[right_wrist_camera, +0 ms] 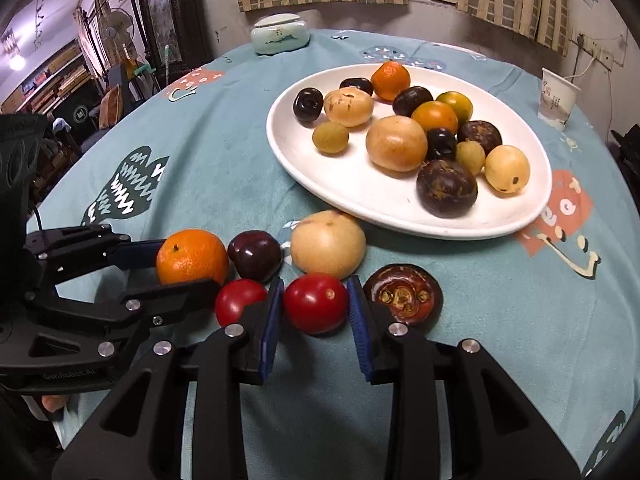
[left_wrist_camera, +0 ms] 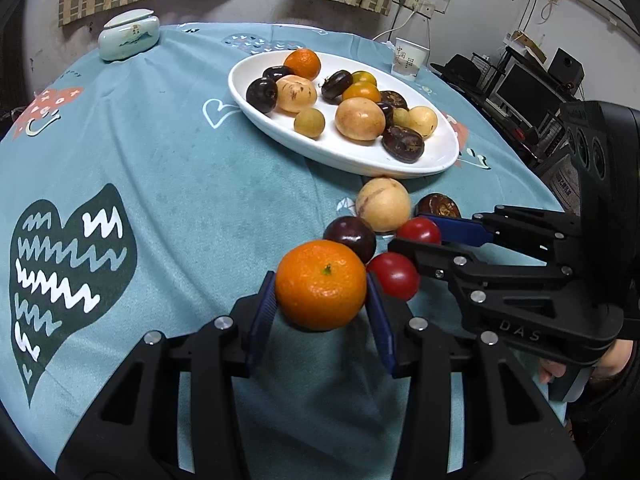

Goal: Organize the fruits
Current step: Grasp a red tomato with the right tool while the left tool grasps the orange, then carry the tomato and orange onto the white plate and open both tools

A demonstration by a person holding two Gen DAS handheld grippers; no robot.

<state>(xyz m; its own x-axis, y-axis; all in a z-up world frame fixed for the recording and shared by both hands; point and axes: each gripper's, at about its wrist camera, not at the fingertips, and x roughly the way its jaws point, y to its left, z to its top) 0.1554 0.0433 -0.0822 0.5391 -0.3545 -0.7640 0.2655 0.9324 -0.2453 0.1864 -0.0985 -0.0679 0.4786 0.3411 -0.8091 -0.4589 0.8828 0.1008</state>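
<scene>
Plate (right_wrist_camera: 400,216) sits mid-desk (right_wrist_camera: 224,152), loaded with fruit; six loose fruits cluster just before it; lidded jar (right_wrist_camera: 280,36) at the far edge.

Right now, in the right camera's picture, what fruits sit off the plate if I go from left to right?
Orange → dark plum → red tomato between the right tool's fingers → brown flat fruit. I skipped the other tomato and the yellow fruit, since they overlap those.

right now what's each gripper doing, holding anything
Left gripper: closed on the orange.
Right gripper: around the red tomato; whether it grips cannot be told.
</scene>
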